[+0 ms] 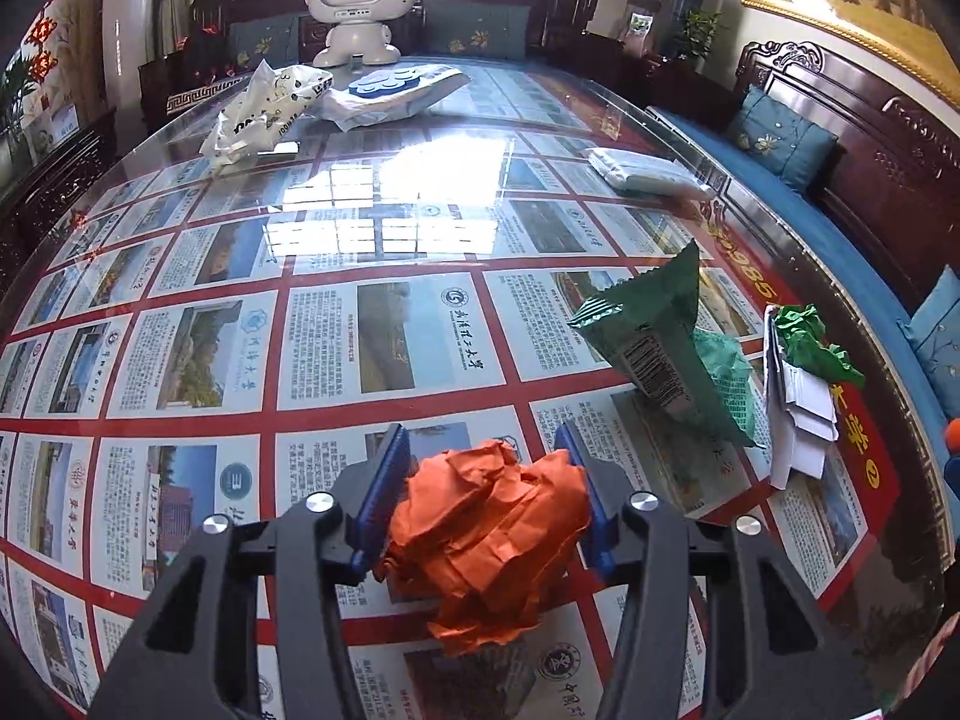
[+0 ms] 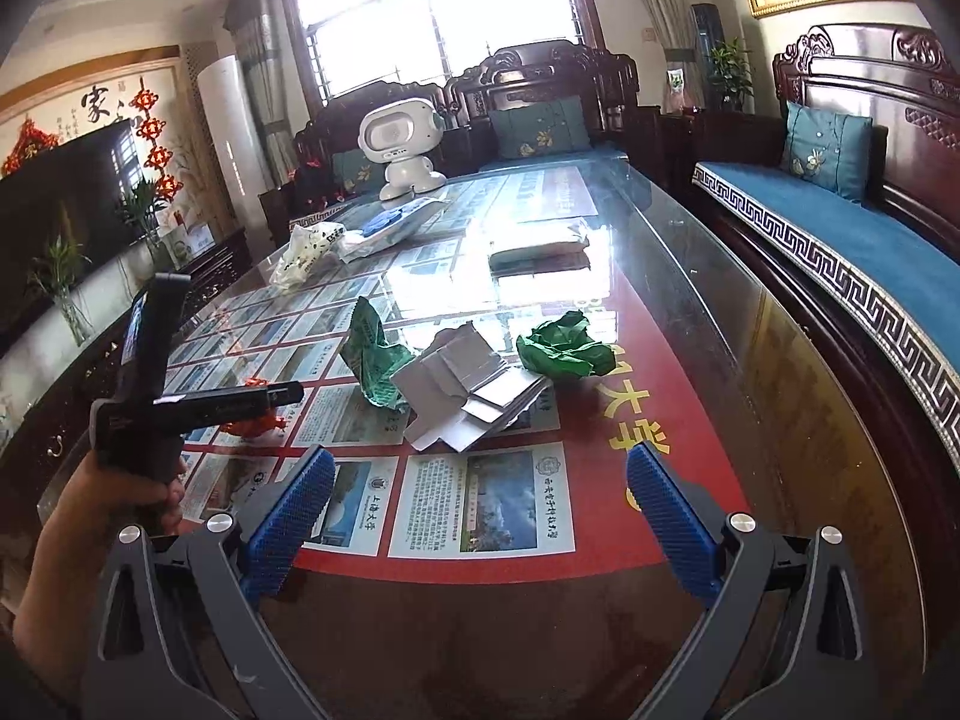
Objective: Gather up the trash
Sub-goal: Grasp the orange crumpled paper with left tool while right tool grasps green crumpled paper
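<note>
My left gripper (image 1: 483,450) is shut on a crumpled orange paper ball (image 1: 489,540), just above the glass table top (image 1: 384,228). To its right lie a green snack wrapper (image 1: 654,330), a flattened white carton (image 1: 798,420) and a crumpled green paper (image 1: 816,342). My right gripper (image 2: 480,468) is open and empty near the table's front edge. Ahead of it lie the white carton (image 2: 474,390), the green wrapper (image 2: 372,354) and the green paper (image 2: 567,348). The left gripper's body (image 2: 180,402) shows at the left, with the orange paper (image 2: 255,420) partly hidden behind it.
At the far end of the table stand a white toy robot (image 2: 402,144), a white plastic bag (image 2: 306,252) and a flat packet with a blue lid (image 2: 390,222). A folded white packet (image 2: 534,246) lies mid-table. Wooden benches with blue cushions (image 2: 840,228) line the right side.
</note>
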Tool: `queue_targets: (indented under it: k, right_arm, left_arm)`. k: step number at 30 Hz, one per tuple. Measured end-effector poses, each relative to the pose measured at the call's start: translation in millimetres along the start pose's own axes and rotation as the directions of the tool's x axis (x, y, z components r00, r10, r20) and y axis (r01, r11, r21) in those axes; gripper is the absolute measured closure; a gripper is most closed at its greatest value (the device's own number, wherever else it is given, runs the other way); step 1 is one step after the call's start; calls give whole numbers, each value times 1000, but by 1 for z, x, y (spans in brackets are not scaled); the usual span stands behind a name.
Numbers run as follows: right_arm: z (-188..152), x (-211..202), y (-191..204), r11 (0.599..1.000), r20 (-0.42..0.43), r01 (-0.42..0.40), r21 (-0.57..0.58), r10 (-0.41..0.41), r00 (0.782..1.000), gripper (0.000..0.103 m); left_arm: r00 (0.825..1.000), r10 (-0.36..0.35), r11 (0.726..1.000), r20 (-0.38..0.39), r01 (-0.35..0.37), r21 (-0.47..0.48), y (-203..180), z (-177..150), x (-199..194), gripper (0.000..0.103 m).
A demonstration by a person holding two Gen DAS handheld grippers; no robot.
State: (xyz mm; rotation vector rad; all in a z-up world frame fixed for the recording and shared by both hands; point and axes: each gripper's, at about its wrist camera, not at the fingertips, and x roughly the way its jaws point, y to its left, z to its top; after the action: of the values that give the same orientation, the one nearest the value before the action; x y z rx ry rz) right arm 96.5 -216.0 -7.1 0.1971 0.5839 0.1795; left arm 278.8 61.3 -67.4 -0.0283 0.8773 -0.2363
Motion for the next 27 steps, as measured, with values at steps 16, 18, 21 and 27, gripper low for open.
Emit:
queue_targets:
  k: [16, 18, 21, 27]
  right_arm:
    - [53, 76, -29, 993, -106, 118, -17, -120, 987, 9]
    - [60, 94, -31, 993, -137, 114, -21, -116, 984, 9]
    - [68, 117, -37, 989, -182, 147, -8, -146, 972, 9]
    - [69, 146, -50, 985, -285, 166, 44, -147, 947, 14]
  left_arm:
    - [989, -141, 989, 33, 143, -45, -20, -5, -17, 57]
    - [986, -162, 986, 32, 163, -39, -25, -5, -17, 57]
    - [985, -173, 984, 25, 174, -26, -31, -5, -14, 57]
    - [983, -185, 983, 13, 185, -4, -34, -7, -11, 57]
